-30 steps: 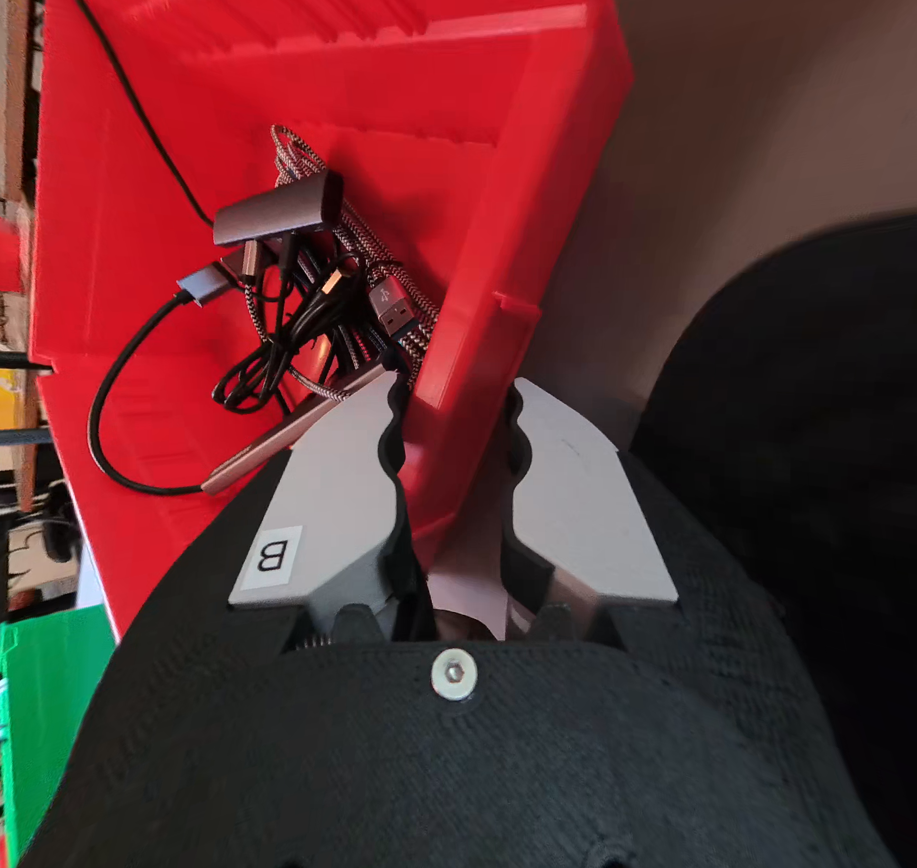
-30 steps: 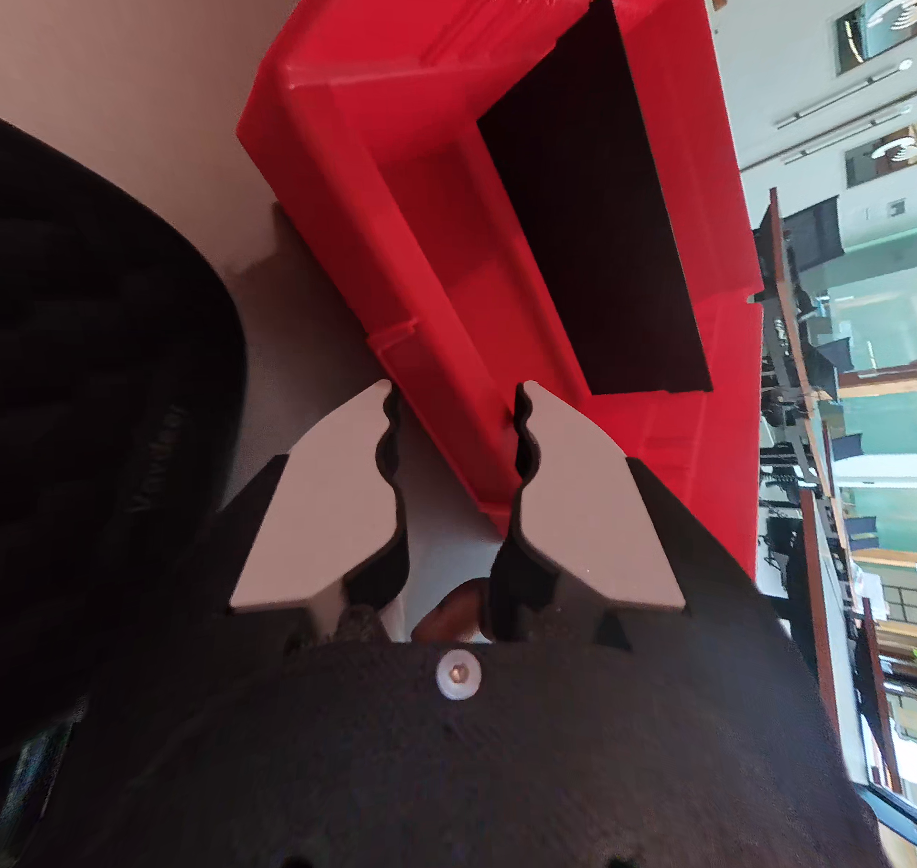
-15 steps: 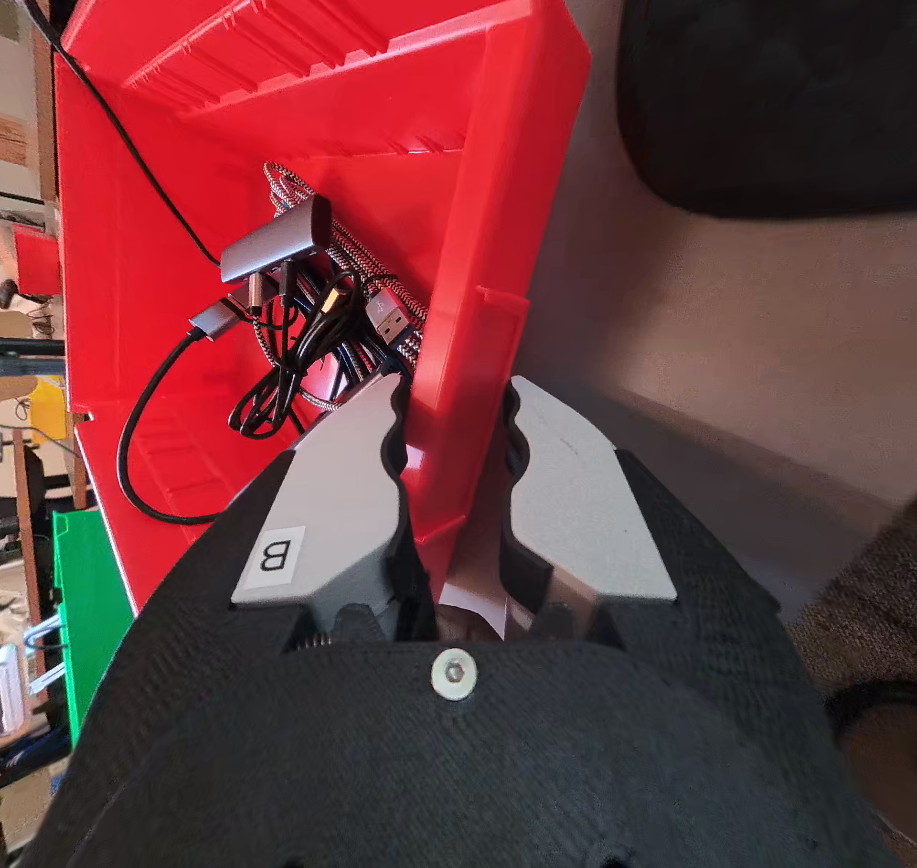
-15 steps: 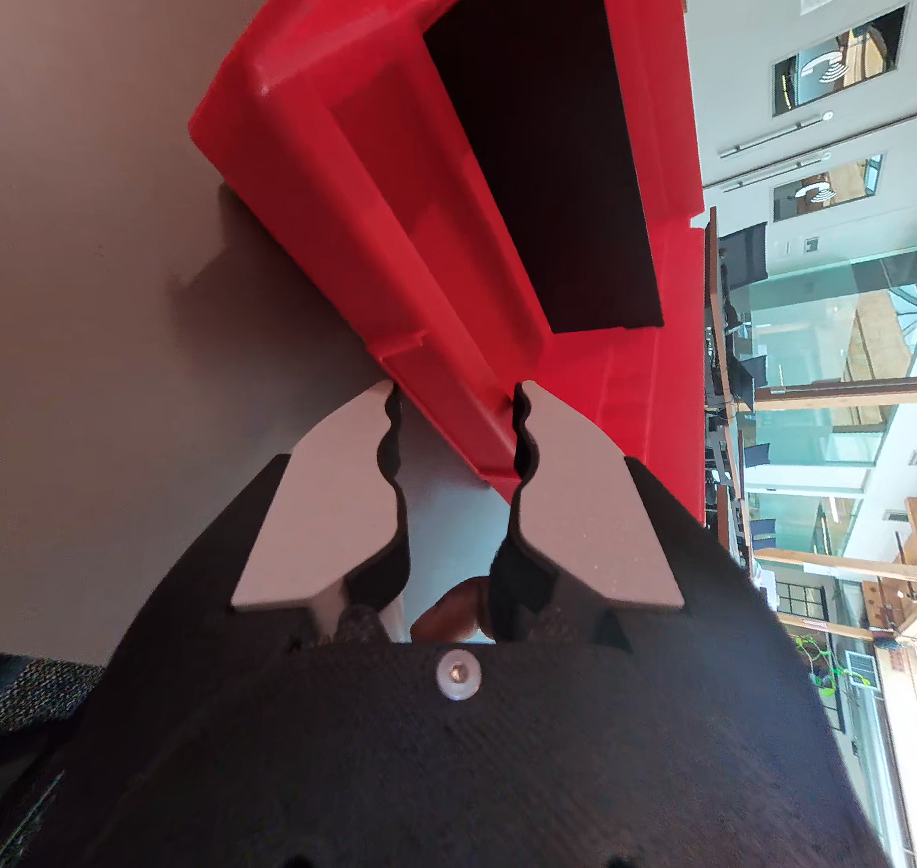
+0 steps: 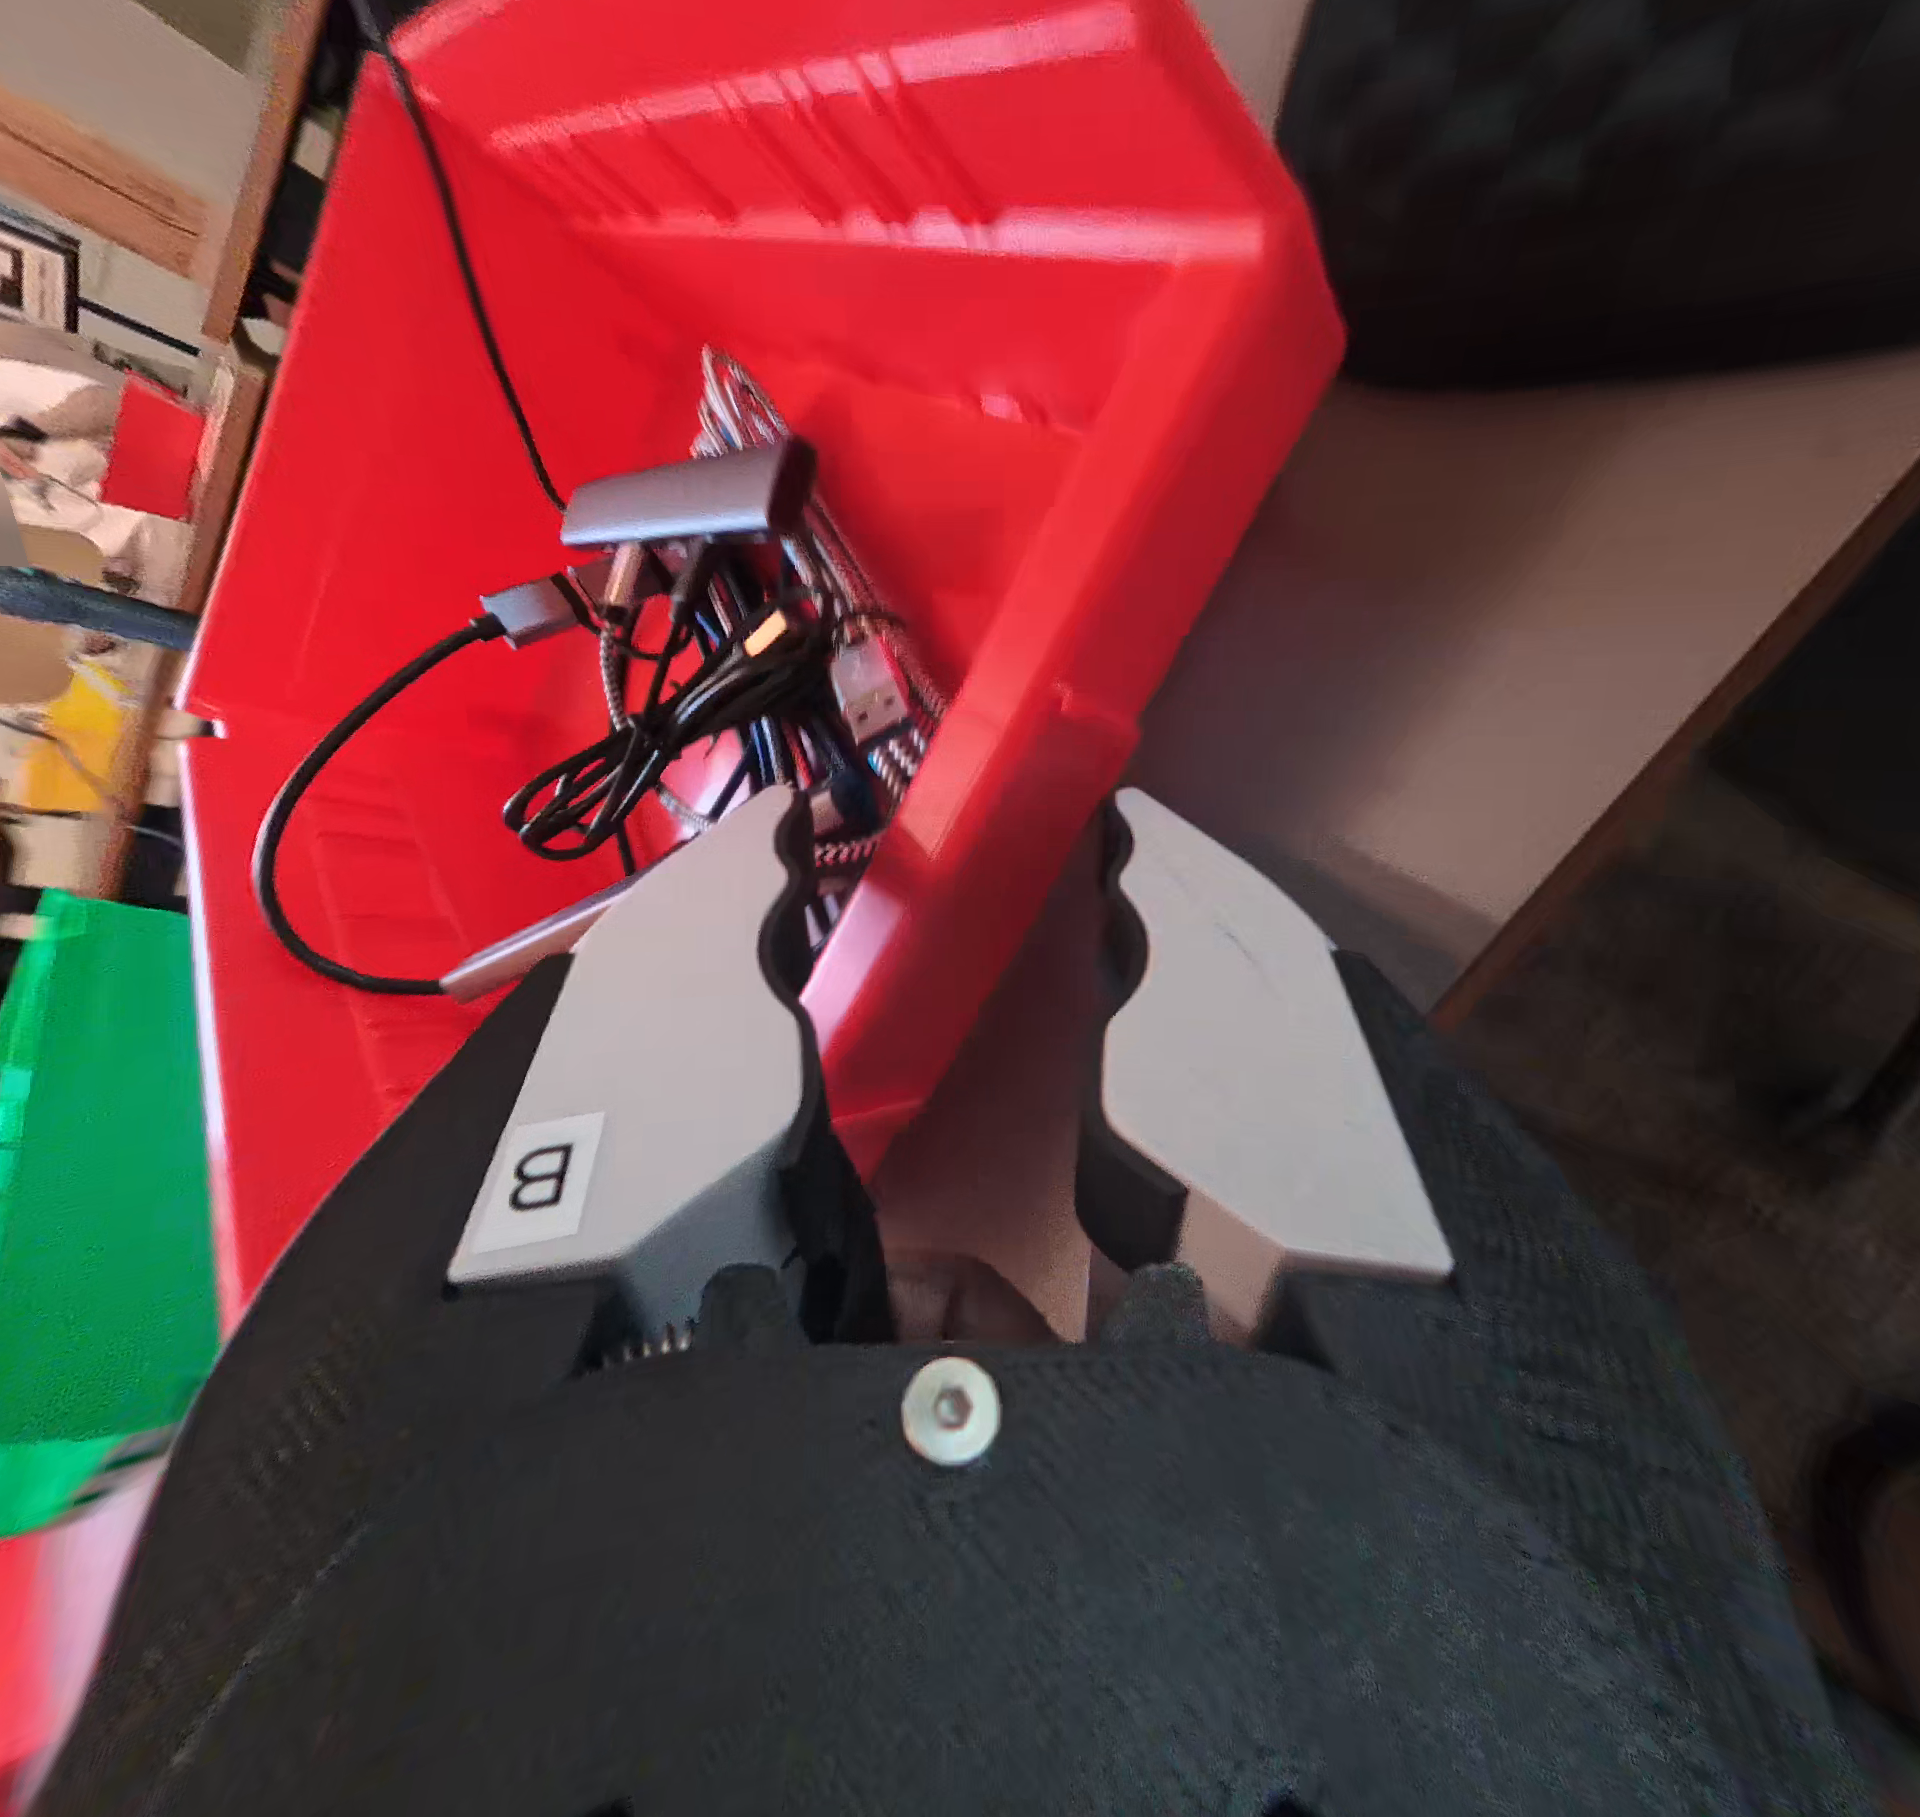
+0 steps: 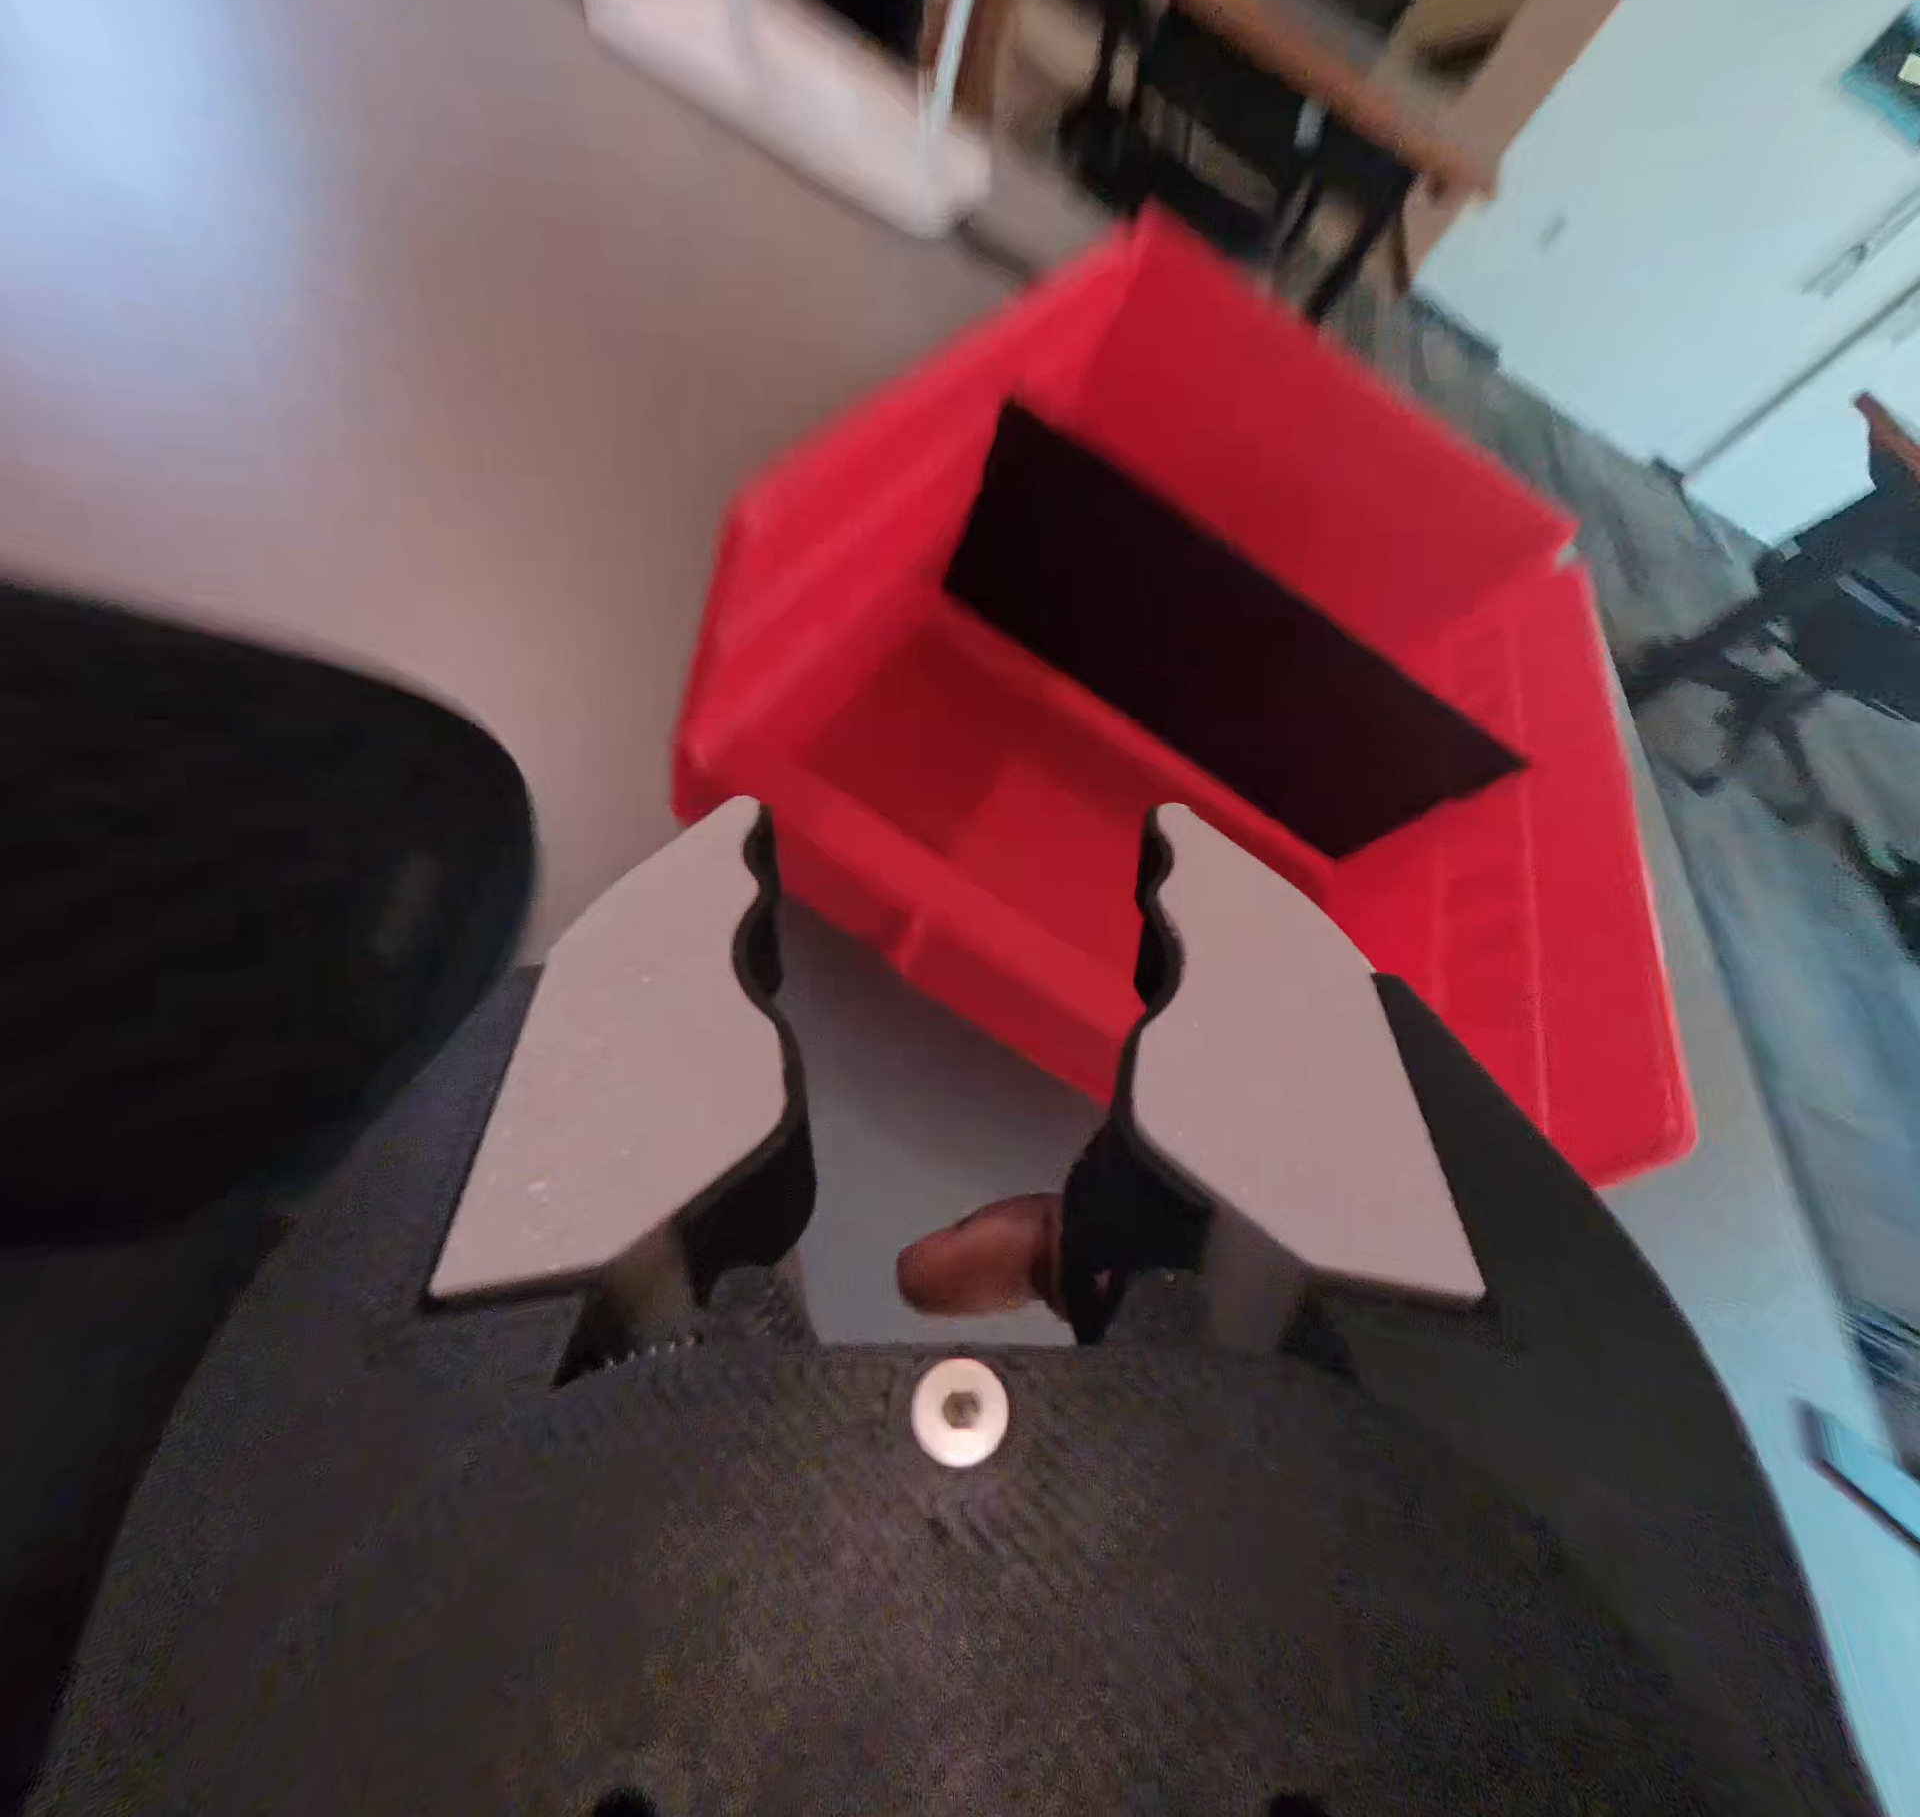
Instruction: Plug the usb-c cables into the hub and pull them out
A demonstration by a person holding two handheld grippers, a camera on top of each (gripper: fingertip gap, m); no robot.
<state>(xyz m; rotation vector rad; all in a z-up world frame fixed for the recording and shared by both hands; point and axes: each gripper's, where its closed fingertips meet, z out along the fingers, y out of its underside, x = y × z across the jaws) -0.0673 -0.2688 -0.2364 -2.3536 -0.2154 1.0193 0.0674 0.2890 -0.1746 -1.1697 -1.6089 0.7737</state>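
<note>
A grey usb-c hub [image 5: 686, 505] lies in a red bin [image 5: 1039, 240] on a tangle of black and braided cables [image 5: 727, 718], some of them plugged into it. A second flat grey adapter [image 5: 530, 946] on a black cable lies nearer. My left gripper [image 5: 956, 811] is open, and the bin's near wall runs between its jaws. My right gripper [image 6: 956, 817] is open and empty, just short of the near wall of a red bin [image 6: 1558, 832] with a black divider [image 6: 1195, 645]. No cables show in that bin. I cannot tell whether the two views show the same bin.
A large black rounded object sits on the beige table [image 5: 1455, 624], right of the left gripper [image 5: 1610, 105] and left of the right gripper [image 6: 208, 884]. A green bin [image 5: 94, 1144] stands at the left. The table's wooden edge [image 5: 1714, 707] runs at the right, with floor beyond. There is about 60 cm between the tips of the two grippers.
Both grippers' jaws have widened off the red bin walls they held. The right gripper has drawn back from its bin. Both views have swung and are blurred.
</note>
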